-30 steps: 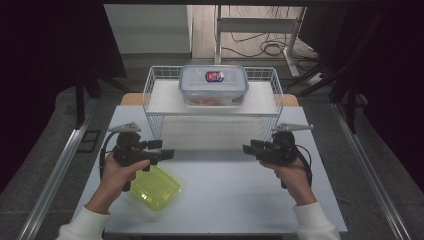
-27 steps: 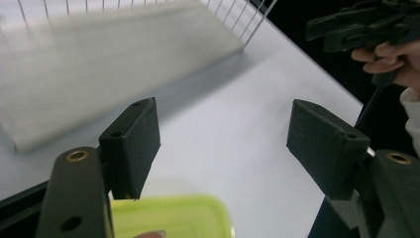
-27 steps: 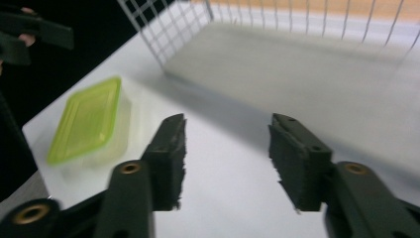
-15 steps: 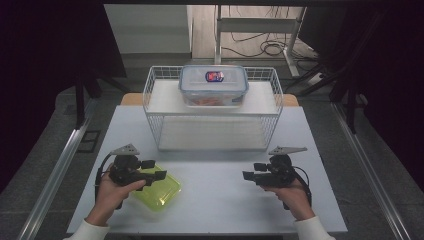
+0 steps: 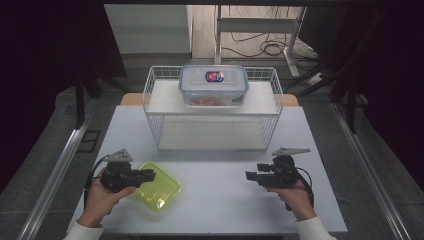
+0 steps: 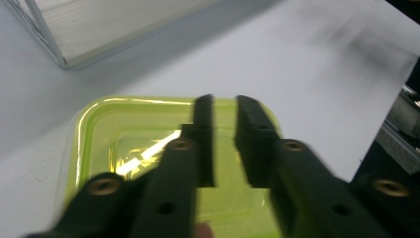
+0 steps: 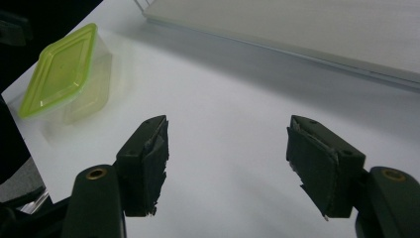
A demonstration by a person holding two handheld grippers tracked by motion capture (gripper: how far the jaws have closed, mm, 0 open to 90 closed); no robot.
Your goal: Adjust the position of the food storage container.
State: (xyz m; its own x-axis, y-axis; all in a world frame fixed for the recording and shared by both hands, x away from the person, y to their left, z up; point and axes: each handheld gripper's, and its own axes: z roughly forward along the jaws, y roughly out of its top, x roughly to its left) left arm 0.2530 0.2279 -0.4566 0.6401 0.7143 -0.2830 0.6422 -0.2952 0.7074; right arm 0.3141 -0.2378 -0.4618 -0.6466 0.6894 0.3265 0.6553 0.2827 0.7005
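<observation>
L tongs just closed, nearly together, over green box | R tongs spread

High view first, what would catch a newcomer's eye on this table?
The lime-green lidded container at the near left stands out on the pale table, with the left gripper over its near-left edge, jaws nearly together. Behind it, a clear box with a blue-rimmed lid sits atop a white wire basket. The right gripper hovers open at near right.
</observation>
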